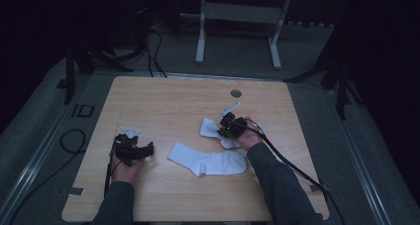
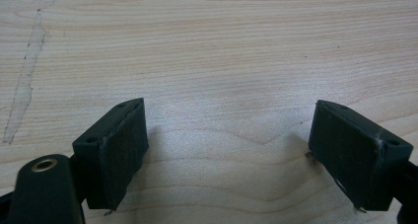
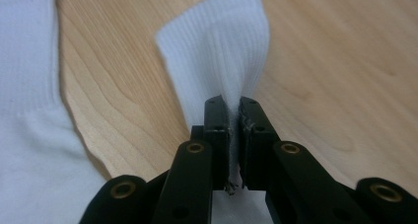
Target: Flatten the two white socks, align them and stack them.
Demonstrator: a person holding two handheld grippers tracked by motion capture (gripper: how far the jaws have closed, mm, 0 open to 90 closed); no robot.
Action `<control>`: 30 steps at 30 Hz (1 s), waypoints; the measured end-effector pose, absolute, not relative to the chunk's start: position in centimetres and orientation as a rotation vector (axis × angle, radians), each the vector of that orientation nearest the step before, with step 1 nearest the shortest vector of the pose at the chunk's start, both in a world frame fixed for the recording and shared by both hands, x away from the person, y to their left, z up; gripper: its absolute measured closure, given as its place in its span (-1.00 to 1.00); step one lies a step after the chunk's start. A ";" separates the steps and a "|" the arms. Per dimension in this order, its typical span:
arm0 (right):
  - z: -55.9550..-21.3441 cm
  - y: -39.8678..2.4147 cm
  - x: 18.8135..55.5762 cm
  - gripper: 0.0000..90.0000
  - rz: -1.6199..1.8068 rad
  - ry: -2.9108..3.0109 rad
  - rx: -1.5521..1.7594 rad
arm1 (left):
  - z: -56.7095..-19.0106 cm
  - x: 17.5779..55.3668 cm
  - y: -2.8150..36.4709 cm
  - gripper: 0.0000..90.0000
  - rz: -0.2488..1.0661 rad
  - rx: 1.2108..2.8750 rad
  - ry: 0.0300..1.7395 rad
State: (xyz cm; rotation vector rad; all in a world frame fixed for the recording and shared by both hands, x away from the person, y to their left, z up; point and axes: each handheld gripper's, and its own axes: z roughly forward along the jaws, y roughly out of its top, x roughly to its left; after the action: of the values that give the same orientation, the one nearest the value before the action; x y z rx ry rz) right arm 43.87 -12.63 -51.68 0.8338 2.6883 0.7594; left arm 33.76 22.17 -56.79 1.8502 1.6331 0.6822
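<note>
Your right gripper [image 3: 234, 135] has its jaws clamped on the ribbed cuff of 1 white sock [image 3: 217, 51]. In the high view this sock [image 1: 212, 128] lies right of centre, near a second white sock [image 1: 210, 160] that lies flat at lower centre of the wooden table [image 1: 163, 101]. The pinch looks thin, so lift slowly and check that both layers of the cuff come up together. Keep the sock low while you carry it so the toe drags nothing. Your left gripper [image 2: 241, 150], at the left of the high view, stands wide open over bare wood; bring it in to steady the second sock if you mean to pair them.
</note>
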 end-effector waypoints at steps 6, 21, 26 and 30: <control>-49.4 -13.3 43.0 0.86 0.827 2.640 0.826 | -56.8 33.8 22.2 -0.66 0.682 1.851 1.633; -44.2 -13.7 40.3 0.85 0.985 2.561 0.726 | -56.8 33.8 22.2 -0.66 0.683 1.848 1.634; -43.2 -13.3 39.6 0.85 1.041 2.554 0.692 | -56.8 33.8 22.2 -0.66 0.682 1.849 1.634; -42.5 -13.0 39.1 0.85 1.064 2.547 0.671 | -56.8 33.8 22.1 -0.66 0.682 1.848 1.634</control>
State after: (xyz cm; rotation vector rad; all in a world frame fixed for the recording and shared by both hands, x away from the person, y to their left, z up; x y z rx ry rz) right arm 39.14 -13.01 -42.47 0.6708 2.5475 1.0643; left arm 33.76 22.15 -56.78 1.8483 1.6343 0.6820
